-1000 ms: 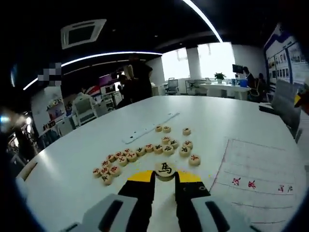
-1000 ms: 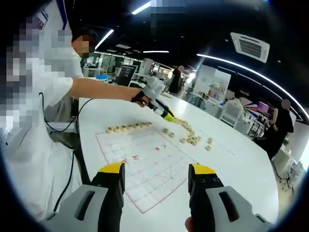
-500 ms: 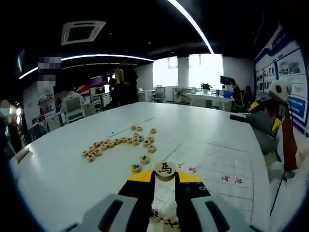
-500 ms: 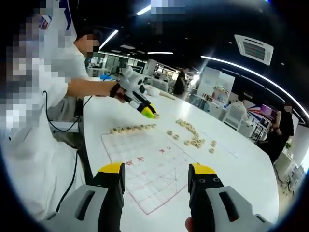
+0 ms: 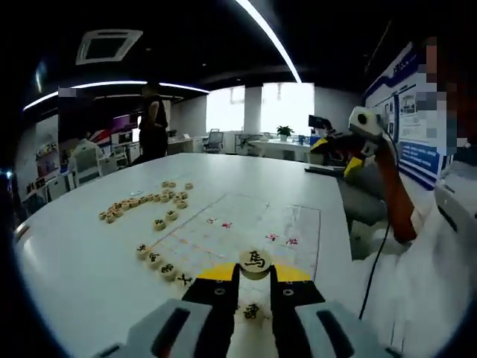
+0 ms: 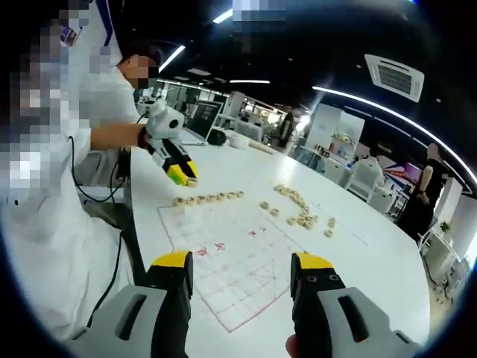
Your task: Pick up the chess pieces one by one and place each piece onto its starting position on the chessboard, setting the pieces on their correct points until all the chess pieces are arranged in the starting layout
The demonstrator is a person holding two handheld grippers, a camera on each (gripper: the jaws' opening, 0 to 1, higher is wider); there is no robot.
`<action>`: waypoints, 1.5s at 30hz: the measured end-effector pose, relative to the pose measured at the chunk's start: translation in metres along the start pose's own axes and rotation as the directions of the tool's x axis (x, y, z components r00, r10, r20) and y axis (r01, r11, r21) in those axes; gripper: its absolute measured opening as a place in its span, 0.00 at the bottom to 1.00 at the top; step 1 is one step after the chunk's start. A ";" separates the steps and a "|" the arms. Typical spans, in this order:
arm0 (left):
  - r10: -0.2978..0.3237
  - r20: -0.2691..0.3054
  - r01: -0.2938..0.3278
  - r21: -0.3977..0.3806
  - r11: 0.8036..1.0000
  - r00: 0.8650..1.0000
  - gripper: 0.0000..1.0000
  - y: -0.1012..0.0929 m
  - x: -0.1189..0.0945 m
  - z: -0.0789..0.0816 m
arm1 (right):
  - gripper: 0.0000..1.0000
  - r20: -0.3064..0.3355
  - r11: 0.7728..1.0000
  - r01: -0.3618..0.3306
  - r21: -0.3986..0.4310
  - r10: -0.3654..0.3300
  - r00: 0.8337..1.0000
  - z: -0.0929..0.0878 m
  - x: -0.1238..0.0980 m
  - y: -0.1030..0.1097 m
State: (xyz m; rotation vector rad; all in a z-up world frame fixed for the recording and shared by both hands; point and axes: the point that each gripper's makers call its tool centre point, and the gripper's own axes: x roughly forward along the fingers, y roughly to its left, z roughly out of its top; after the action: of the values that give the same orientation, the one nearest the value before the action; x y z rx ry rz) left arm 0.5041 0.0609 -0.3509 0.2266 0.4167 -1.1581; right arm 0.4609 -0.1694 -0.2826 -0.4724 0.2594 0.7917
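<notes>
The left gripper (image 5: 255,277) pinches a round wooden piece (image 5: 256,260) marked with the horse character between its yellow-tipped jaws. Since a second ago it has swung away from the loose heap of pieces (image 5: 141,202) on the far left of the white table (image 5: 74,261) and now sits over the near edge of the chessboard sheet (image 5: 253,224). In the right gripper view the same gripper (image 6: 179,176) hangs just above the near-left end of the row of pieces (image 6: 207,198) already set along the board's (image 6: 231,261) back line, the horse piece (image 6: 191,181) at its tip — carried there from out beside the heap.

A few placed pieces (image 5: 160,262) lie in a line by the board's near-left corner, and one more piece (image 5: 252,311) shows between the jaws below the held one.

The right gripper (image 6: 240,280) hovers over the near side of the board with its jaws spread wide and nothing between them.

Judging by this, the carry is nearly over. The horse likely belongs in that back row, so what remains is lowering it onto its point without nudging its neighbours. Most pieces are unplaced — the task is early.
</notes>
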 end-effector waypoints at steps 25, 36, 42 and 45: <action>-0.075 -0.181 0.084 0.044 0.995 0.981 0.19 -0.022 0.002 -0.057 | 0.53 -0.004 1.000 -0.007 -0.016 0.007 1.000 0.000 -0.001 0.003; -0.042 -0.175 0.051 0.043 0.998 0.984 0.19 -0.012 0.005 -0.058 | 0.53 -0.006 1.000 -0.013 -0.023 0.013 1.000 0.000 0.001 0.005; -0.042 -0.177 0.050 0.041 0.998 0.983 0.23 -0.012 0.003 -0.059 | 0.53 -0.006 1.000 -0.014 -0.028 0.014 1.000 0.001 0.000 0.006; -0.039 -0.174 0.046 0.037 0.998 0.984 0.23 -0.011 -0.001 -0.057 | 0.53 -0.006 0.999 -0.015 -0.029 0.015 1.000 0.001 0.000 0.006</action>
State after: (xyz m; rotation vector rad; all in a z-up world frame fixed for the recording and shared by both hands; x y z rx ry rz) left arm 0.4818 0.0792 -0.4014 0.3572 0.5534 -1.1940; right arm 0.4566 -0.1650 -0.2842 -0.5007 0.2576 0.8097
